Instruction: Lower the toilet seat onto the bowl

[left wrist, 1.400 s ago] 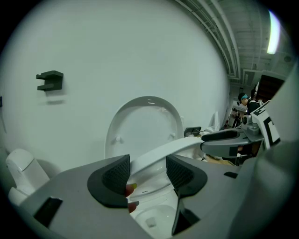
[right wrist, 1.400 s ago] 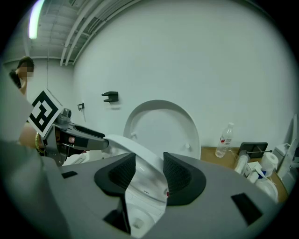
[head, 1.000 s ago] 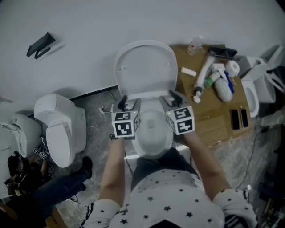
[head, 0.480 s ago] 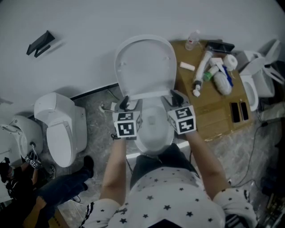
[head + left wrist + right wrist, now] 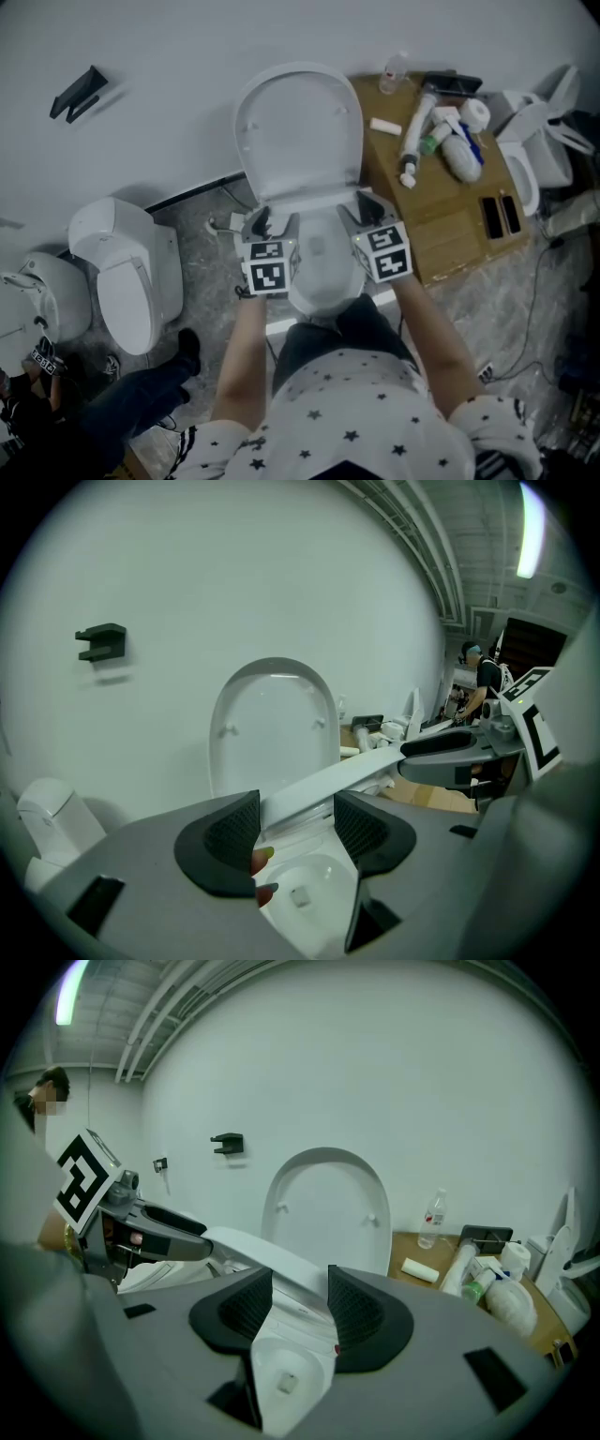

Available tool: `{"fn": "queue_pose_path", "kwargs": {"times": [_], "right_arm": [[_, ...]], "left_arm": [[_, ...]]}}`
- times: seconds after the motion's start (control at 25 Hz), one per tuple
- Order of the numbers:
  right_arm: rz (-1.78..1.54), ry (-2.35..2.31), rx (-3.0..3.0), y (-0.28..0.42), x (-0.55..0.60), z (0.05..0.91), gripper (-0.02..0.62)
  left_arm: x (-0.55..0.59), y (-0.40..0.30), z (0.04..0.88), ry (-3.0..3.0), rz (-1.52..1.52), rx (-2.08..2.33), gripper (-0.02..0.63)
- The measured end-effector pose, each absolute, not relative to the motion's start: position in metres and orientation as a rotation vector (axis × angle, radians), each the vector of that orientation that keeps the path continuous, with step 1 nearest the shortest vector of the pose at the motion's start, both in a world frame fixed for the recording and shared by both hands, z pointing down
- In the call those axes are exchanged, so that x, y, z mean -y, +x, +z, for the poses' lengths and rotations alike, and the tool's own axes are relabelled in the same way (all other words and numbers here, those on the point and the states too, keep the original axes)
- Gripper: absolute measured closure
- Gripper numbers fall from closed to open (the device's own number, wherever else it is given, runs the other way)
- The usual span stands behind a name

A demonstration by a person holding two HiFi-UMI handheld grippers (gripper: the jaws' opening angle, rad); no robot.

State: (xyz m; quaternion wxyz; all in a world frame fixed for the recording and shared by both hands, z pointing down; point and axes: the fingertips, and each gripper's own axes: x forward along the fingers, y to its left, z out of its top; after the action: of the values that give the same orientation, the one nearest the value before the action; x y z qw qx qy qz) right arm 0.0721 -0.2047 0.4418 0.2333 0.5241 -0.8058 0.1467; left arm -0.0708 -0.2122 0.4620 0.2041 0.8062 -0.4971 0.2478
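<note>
Plastic, smooth and glossy white, forms the toilet seat, a flat curved band held raised above the oval bowl. The left gripper and right gripper each clamp 1 side of it between 2 ribbed black pads. Behind it the rounded lid stands open against the plain wall, with brown cardboard beside it.

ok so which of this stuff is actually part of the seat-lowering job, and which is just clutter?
Part of the job:
toilet seat
bowl
lid, standing up
left gripper and right gripper, jaws of both shut on the seat

Just lying about:
water bottle
cardboard sheet
paper roll
spare toilet
wall bracket
</note>
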Motion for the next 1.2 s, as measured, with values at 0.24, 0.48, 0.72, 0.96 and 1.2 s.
{"fn": "queue_pose_path", "kwargs": {"times": [0.24,0.48,0.72,0.96,1.2], "right_arm": [[0.410,1.440,2.204,0.076,0.185,0.451,0.405],[0.429,1.404,2.215,0.073,0.168,0.456,0.405],[0.449,1.366,2.223,0.071,0.155,0.461,0.405],[0.442,1.340,2.242,0.071,0.146,0.466,0.405],[0.433,1.314,2.257,0.071,0.136,0.470,0.405]], "left_arm": [[0.192,-0.068,0.469,2.246,0.715,1.378,0.374],[0.176,-0.068,0.476,2.243,0.722,1.391,0.376],[0.164,-0.069,0.482,2.242,0.744,1.396,0.376],[0.154,-0.070,0.486,2.261,0.735,1.397,0.376],[0.144,-0.070,0.489,2.294,0.724,1.367,0.376]]}}
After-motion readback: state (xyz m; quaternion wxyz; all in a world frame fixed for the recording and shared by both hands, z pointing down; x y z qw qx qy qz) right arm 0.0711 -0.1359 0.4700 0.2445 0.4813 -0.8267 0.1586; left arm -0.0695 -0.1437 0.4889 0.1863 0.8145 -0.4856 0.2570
